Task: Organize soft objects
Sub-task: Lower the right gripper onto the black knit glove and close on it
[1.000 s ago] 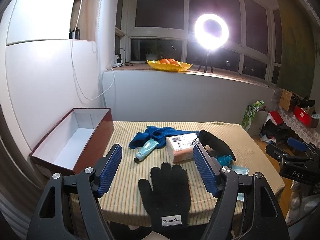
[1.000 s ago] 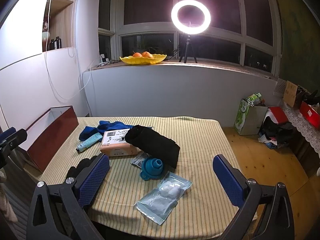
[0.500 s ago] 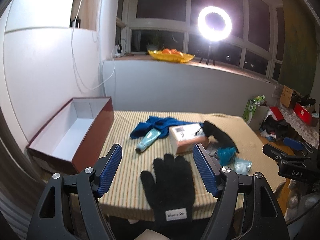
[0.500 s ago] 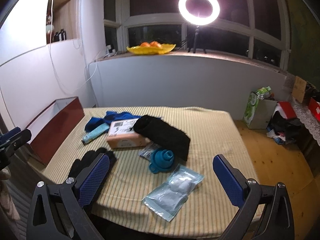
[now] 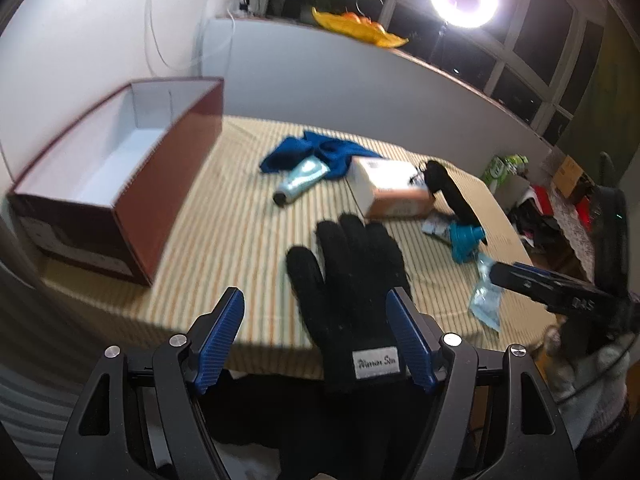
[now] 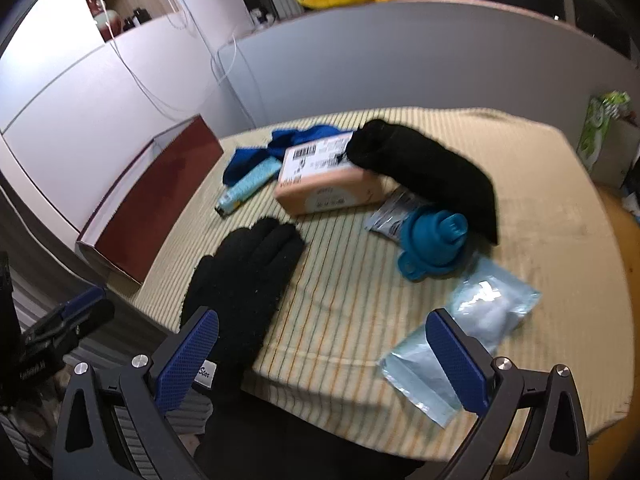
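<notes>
The left gripper [image 5: 316, 338] hung released at the tabletop's [image 5: 224, 240] near edge, jaws straddling the cuff of the black glove [image 5: 352, 276], apparently lined up for a pick. The glove lay flat, knitted, fingers spread, cuff overhanging. The right gripper [image 6: 320, 354] was likewise released, empty, beside it.

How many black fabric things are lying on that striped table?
2. A black glove lies at the near edge, its cuff hanging over. A black folded cloth rests partly on the cardboard parcel further back. More could be hidden underneath.
</notes>
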Motion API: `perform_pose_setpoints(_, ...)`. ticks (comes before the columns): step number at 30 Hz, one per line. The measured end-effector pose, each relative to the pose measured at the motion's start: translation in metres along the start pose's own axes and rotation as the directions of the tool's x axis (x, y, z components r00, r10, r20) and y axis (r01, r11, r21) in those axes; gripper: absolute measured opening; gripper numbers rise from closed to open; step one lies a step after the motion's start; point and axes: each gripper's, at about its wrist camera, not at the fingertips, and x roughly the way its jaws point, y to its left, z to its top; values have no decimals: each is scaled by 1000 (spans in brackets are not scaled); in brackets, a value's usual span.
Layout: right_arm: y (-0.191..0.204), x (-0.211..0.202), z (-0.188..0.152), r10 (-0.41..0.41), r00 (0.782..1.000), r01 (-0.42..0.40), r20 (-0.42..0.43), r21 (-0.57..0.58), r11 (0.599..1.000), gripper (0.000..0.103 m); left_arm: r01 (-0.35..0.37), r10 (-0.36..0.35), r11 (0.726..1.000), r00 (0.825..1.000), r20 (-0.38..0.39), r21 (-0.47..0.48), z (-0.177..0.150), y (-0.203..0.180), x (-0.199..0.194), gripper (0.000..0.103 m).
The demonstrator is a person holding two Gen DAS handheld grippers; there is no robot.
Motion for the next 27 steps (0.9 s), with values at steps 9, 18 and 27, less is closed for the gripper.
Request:
perform_pose_setpoints(9,11,42,12,48,990,-52,-130,-29,998,99,78,-76,997,990,-119,10,1,-3,28,73)
perform_pose_setpoints(18,17,84,16,109,959,-109,-262,17,994,80,122,-123,992,971,-203,-16,-5,2,55,71)
perform_pose_setpoints(27,28,94,17,103,953,-113,-284,-19,993,65,162,-178,983,947,-267,-81,-14,11,84,57)
